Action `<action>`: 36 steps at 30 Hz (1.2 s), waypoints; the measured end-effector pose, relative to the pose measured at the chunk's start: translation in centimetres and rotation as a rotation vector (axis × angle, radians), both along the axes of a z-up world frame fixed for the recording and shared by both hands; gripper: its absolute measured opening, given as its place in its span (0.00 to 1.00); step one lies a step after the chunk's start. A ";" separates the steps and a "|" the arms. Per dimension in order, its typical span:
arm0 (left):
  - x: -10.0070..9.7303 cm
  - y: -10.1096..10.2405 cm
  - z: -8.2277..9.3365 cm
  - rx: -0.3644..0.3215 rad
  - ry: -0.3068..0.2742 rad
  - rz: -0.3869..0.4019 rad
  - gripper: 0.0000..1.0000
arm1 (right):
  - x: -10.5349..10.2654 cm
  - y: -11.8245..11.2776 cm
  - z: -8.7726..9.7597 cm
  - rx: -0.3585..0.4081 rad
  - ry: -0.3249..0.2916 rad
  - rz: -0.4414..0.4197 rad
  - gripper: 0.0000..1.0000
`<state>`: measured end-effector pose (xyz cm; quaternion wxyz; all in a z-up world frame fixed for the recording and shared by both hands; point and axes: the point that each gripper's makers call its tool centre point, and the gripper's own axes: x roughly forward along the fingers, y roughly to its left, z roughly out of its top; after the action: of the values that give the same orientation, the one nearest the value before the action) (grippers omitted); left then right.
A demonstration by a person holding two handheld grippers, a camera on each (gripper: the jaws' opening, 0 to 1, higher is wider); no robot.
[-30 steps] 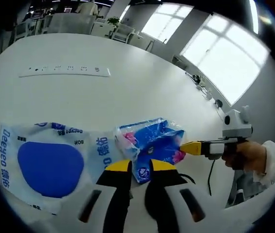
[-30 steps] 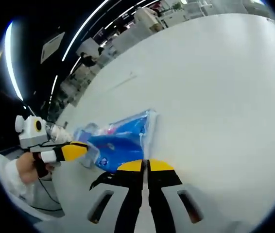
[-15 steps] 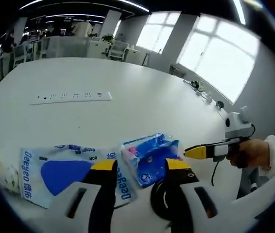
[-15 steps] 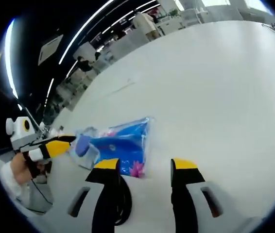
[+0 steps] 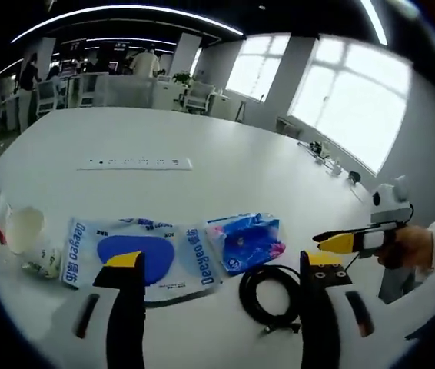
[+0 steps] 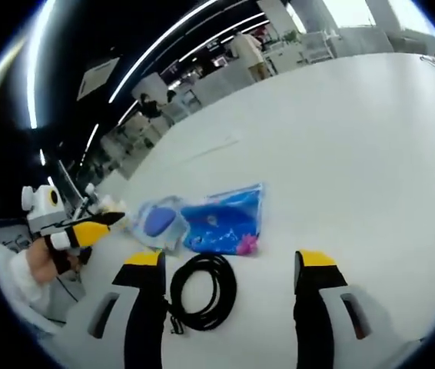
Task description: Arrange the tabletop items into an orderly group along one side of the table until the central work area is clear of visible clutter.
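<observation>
The blue packet (image 5: 246, 240) lies flat just ahead of the left tongs (image 5: 221, 269), touching the larger white pouch (image 5: 137, 257) towards the left jaw. A coiled black cable (image 5: 270, 296) sits nearest, between the jaws. Both the left and the right tongs (image 6: 231, 267) stand wide open, holding nothing. A paper cup (image 5: 24, 231) rests beyond the pouch.

Risk, in my judgement: thin film offers little edge, so a pinch may slip or drag the neighbouring pouch; the cable may uncoil and snag.
</observation>
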<state>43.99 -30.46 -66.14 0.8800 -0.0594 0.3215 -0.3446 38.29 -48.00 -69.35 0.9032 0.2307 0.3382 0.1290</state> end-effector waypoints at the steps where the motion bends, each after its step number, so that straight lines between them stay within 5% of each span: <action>1: -0.3 0.4 0.0 0.001 0.002 0.003 0.85 | -0.3 0.2 0.2 -0.002 -0.003 0.006 0.68; 17: -3.5 10.2 0.1 0.056 -0.014 0.113 0.95 | -4.2 2.8 1.7 -0.075 -0.009 0.099 0.76; 29: -4.8 19.5 -0.1 0.118 0.003 0.227 1.00 | -6.4 4.2 2.6 -0.068 0.012 0.127 0.77; 36: -5.5 22.1 0.2 0.115 0.014 0.250 1.00 | -7.8 4.9 2.7 -0.037 0.028 0.119 0.77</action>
<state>38.47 -8.34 -65.95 0.9157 -0.0509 0.3371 -0.2127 30.53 -43.07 -66.61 0.8933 0.1951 0.3661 0.1731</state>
